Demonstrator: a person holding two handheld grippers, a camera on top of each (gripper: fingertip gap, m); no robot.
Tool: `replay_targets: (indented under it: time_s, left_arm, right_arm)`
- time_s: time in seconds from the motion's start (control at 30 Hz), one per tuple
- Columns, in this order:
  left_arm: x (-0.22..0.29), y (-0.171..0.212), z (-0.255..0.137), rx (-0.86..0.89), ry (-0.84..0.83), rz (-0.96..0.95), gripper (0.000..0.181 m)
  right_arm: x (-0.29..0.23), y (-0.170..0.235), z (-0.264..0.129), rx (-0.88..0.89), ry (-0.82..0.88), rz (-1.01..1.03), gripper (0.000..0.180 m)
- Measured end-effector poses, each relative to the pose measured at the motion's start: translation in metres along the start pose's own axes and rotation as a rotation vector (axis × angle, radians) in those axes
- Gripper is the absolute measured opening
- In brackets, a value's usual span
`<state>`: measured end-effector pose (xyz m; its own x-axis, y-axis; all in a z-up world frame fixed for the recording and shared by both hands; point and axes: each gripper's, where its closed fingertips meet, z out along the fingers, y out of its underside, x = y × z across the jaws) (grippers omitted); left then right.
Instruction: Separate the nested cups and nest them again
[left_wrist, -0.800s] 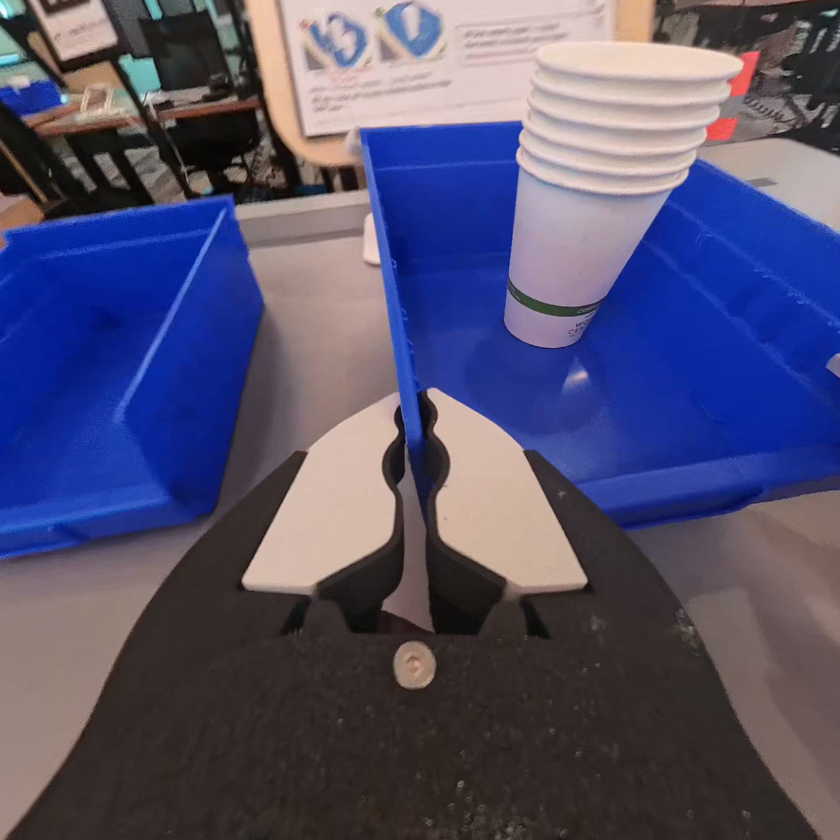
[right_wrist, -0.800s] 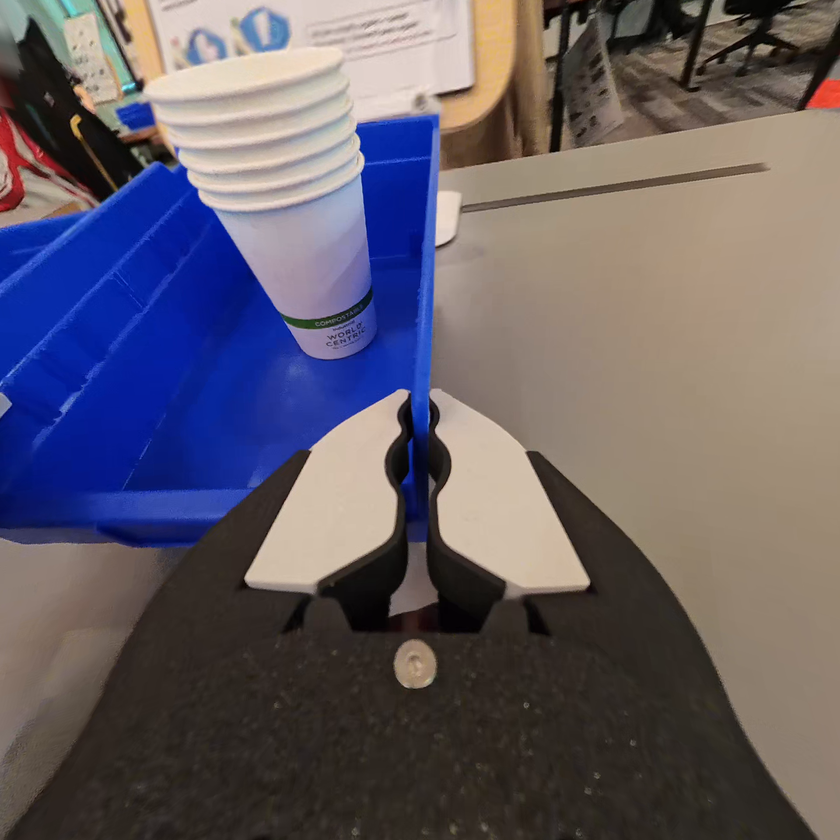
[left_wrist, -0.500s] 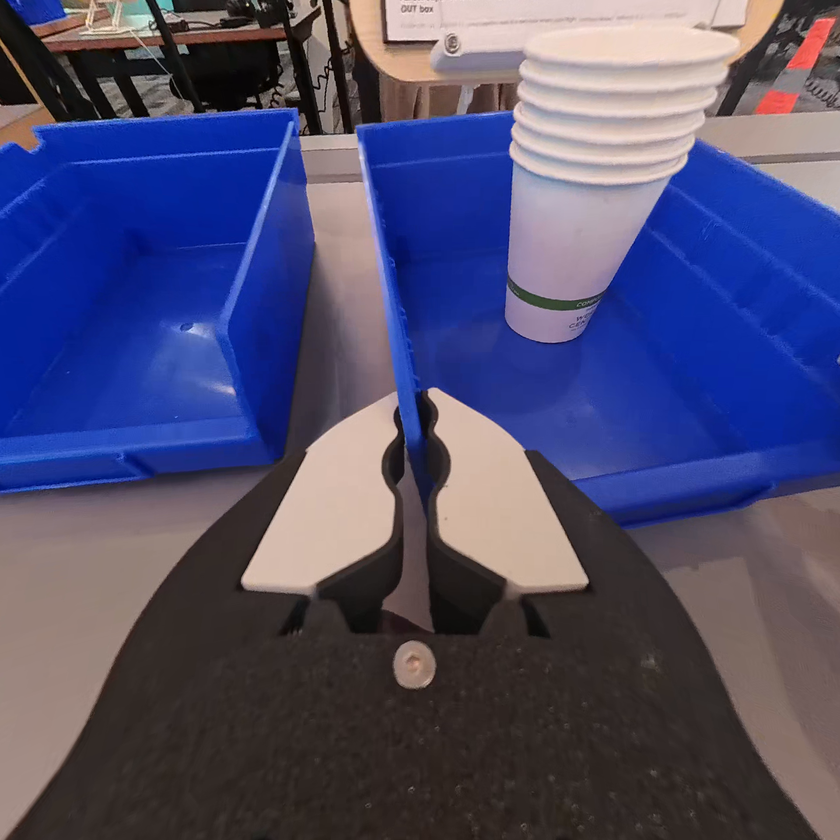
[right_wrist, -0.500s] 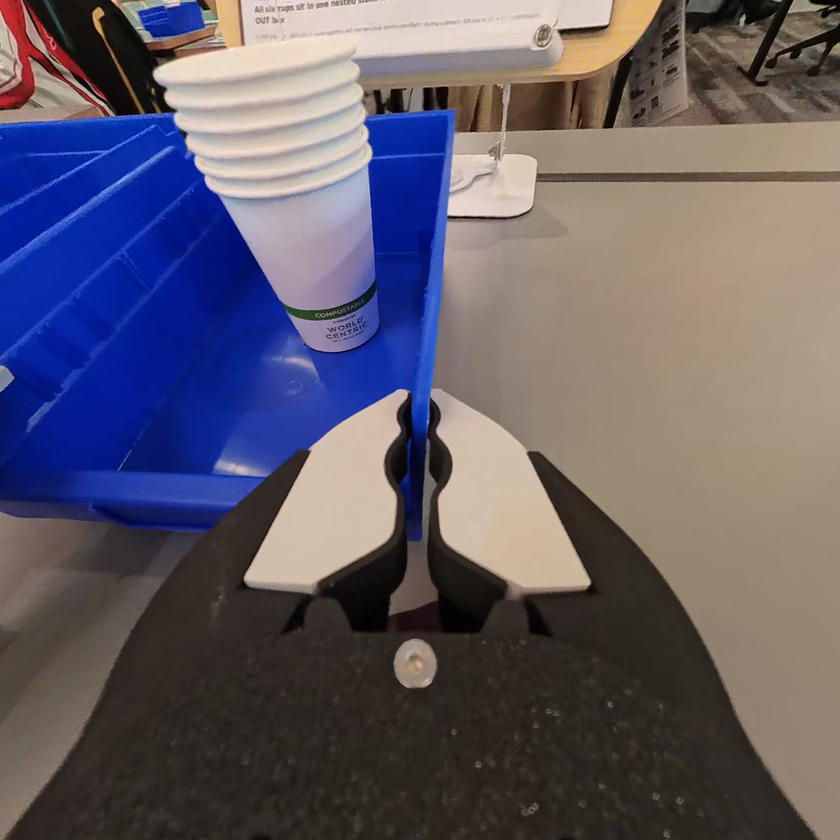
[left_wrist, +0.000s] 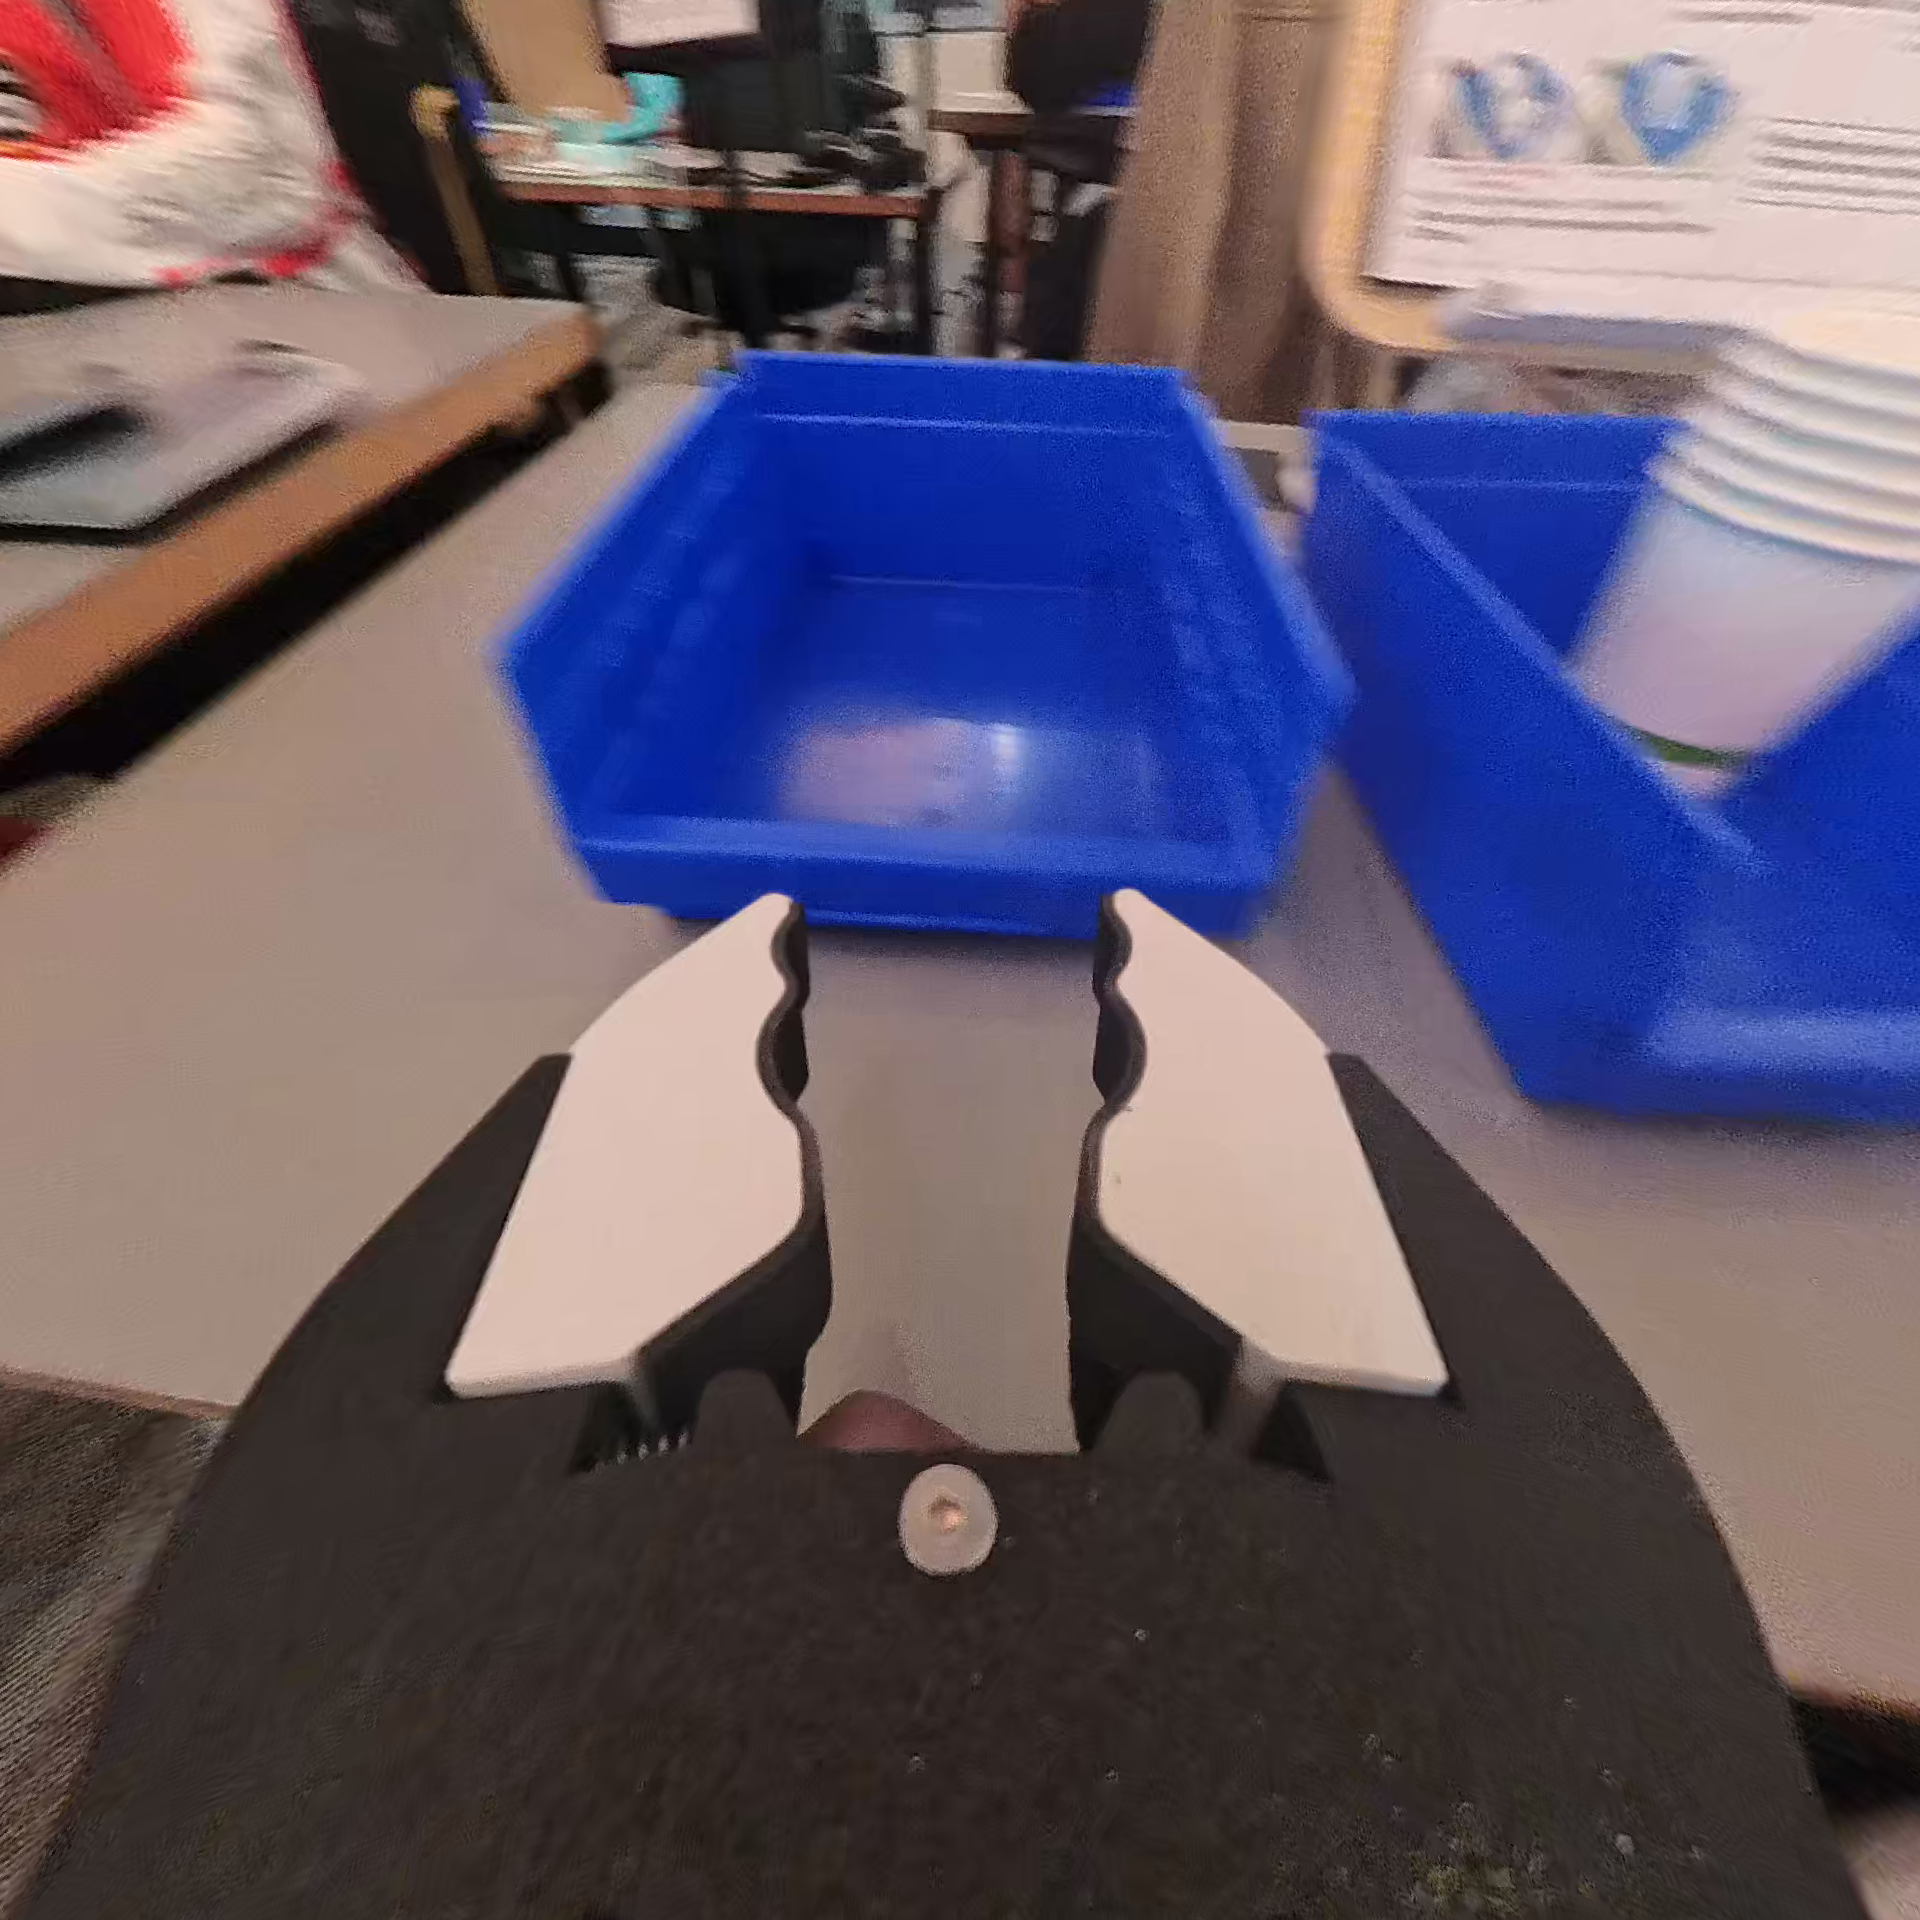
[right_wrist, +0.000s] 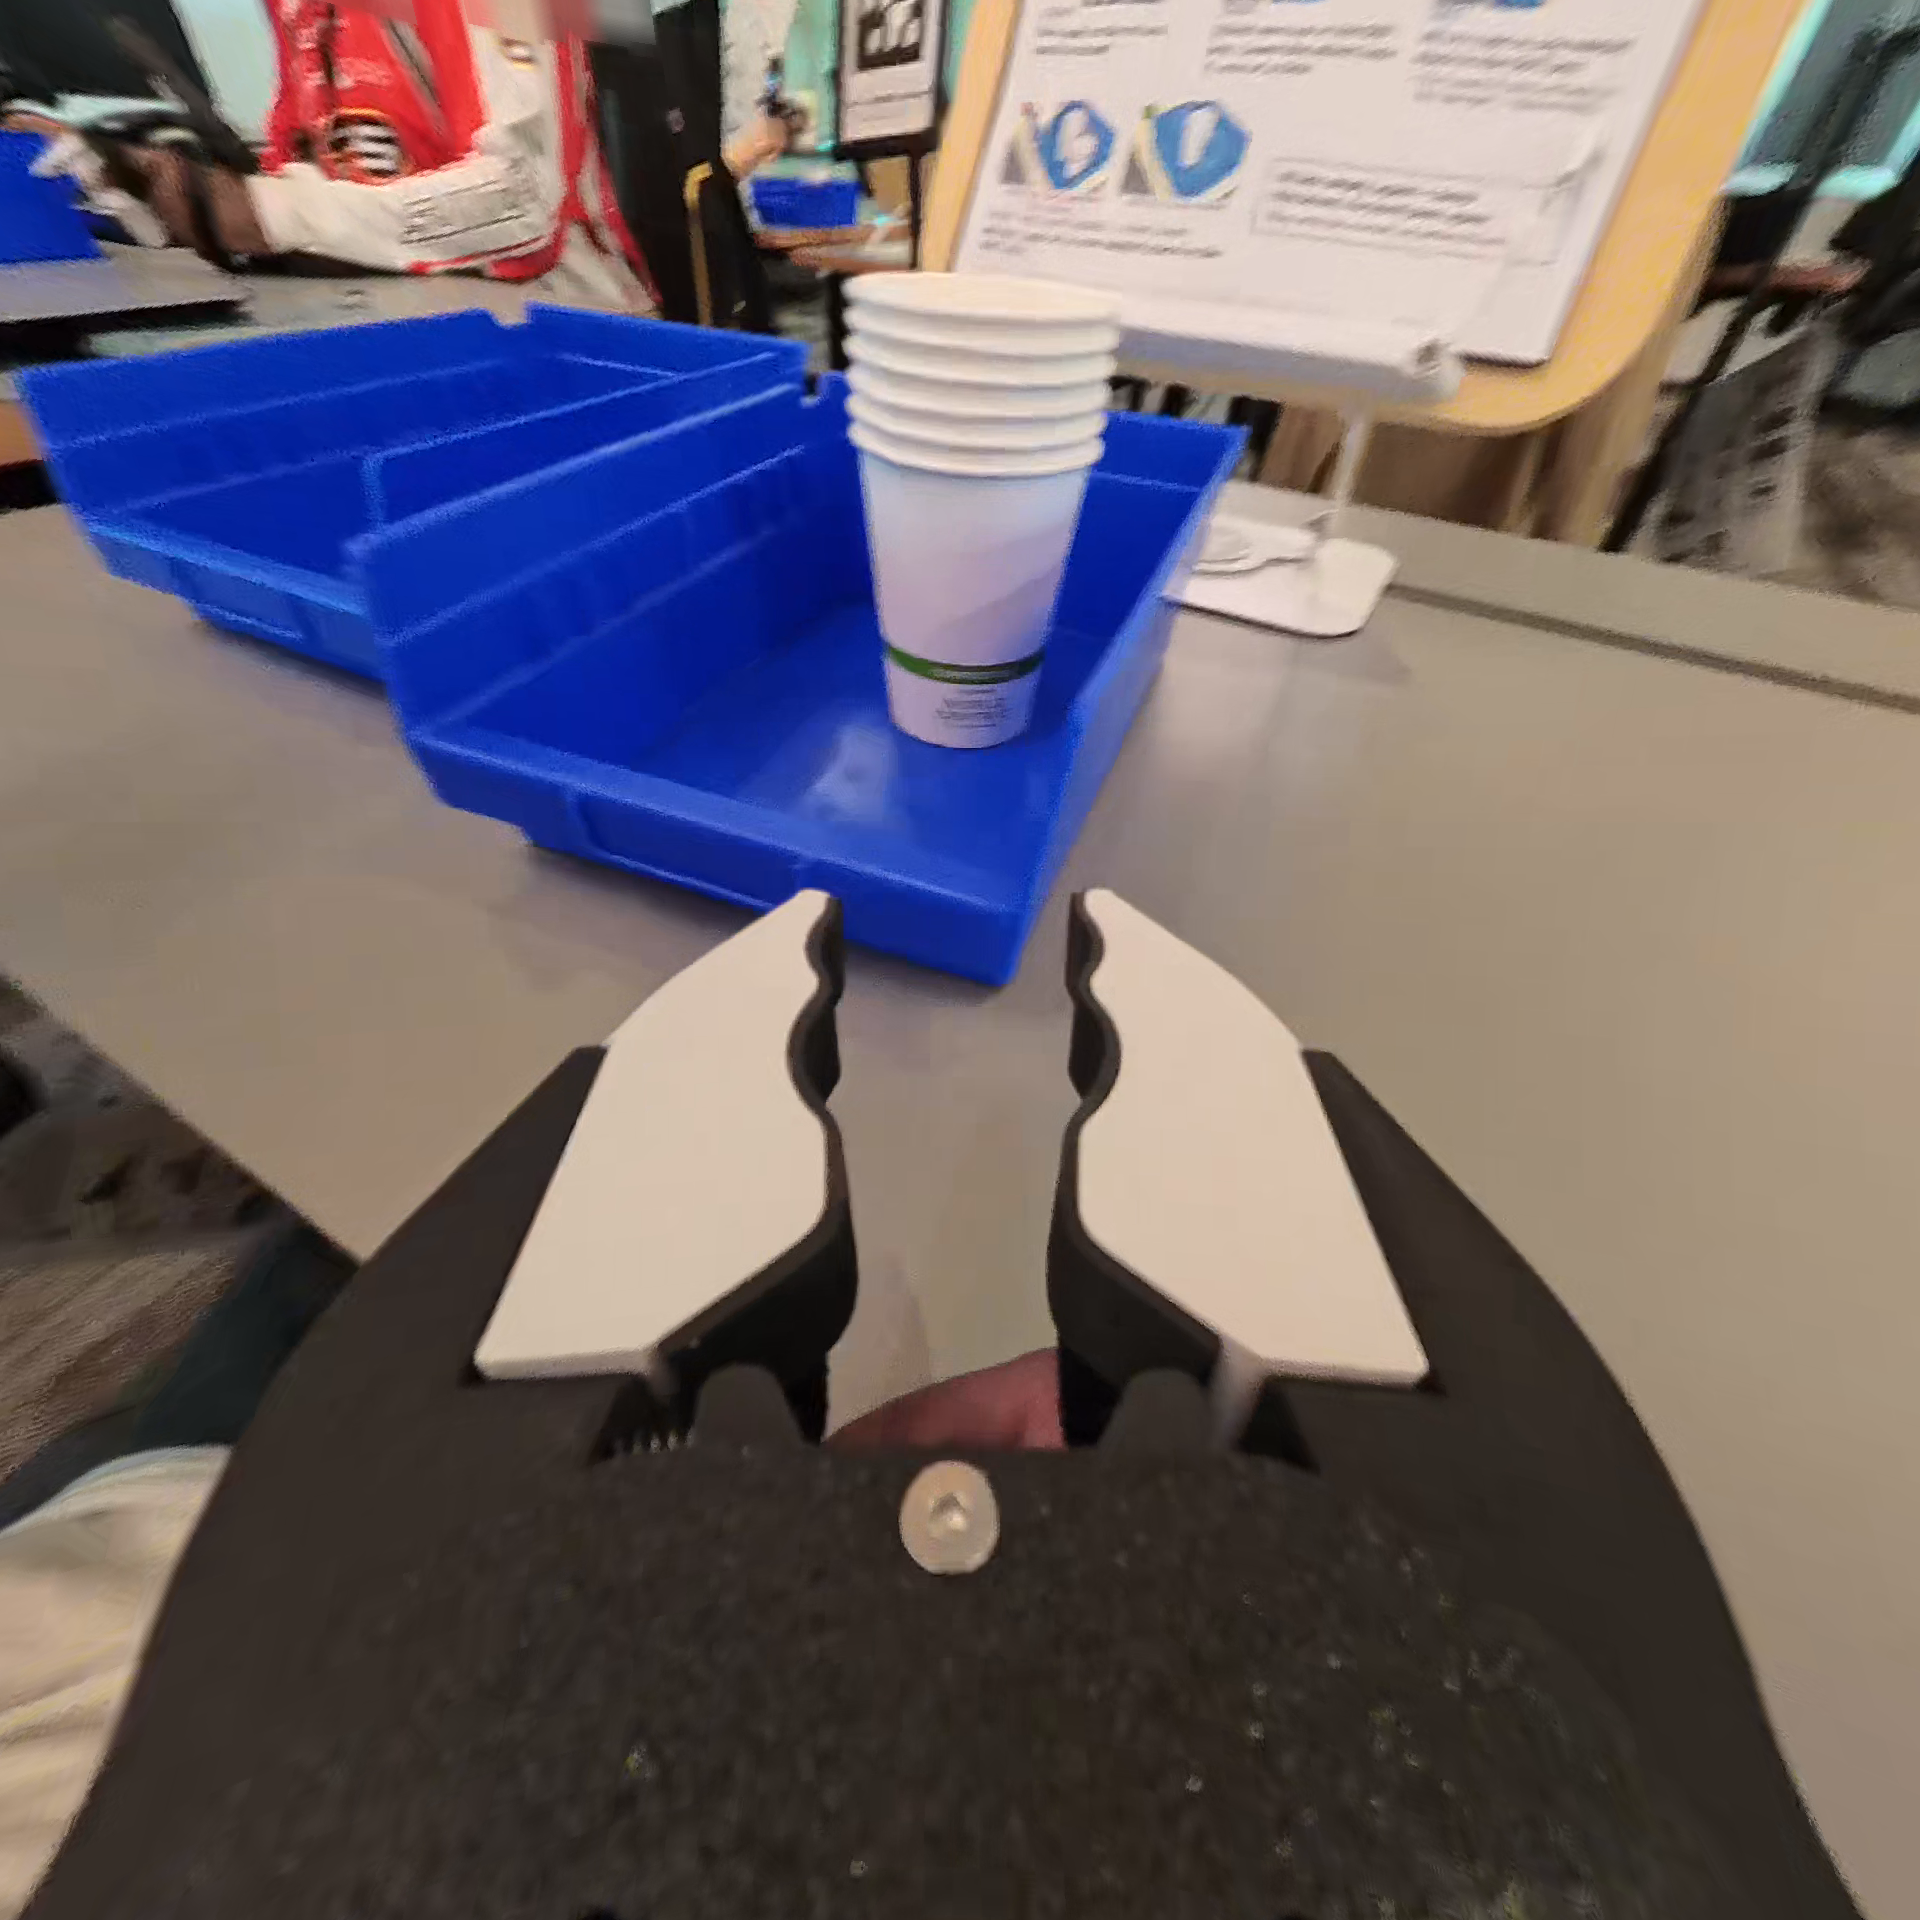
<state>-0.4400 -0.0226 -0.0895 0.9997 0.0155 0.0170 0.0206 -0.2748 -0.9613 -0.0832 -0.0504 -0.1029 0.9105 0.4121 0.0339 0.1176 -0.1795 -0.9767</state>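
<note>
Left tool (left_wrist: 945, 920) agape, empty, before blue bin's (left_wrist: 914, 904) front edge; right tool (right_wrist: 948, 914) likewise, nested cups (right_wrist: 971, 520) beyond.

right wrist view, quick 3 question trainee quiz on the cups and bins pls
1. True or false: the stack of paper cups stands upright inside the nearer blue bin.
2. Which is shut? A) left tool B) right tool C) neither
3. Fill in: the farther blue bin holds ___ cups.

Key: 1 true. 2 C: both are open, gripping nothing, short of the bins. 3 no: its visible floor is bare.
</note>
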Motion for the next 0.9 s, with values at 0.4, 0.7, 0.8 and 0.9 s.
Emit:
replay_targets:
  time_s: [0.4, 0.7, 0.8, 0.9]
  left_arm:
    - [-0.124, -0.023, 0.12, -0.153, 0.004, -0.096, 0.069]
    - [-0.107, -0.002, 0.124, -0.227, -0.021, -0.079, 0.005]
    - [-0.103, 0.007, 0.093, -0.22, -0.083, -0.09, 0.004]
    - [-0.095, 0.018, 0.054, -0.176, -0.136, -0.07, 0.004]
  right_arm:
    - [-0.065, 0.009, 0.008, -0.056, -0.173, 0.014, 0.038]
    - [-0.091, 0.017, 0.013, -0.092, -0.21, 0.03, 0.037]
    - [-0.112, 0.011, 0.017, -0.077, -0.227, 0.097, 0.037]
    - [-0.145, 0.009, 0.028, -0.076, -0.265, 0.096, 0.042]
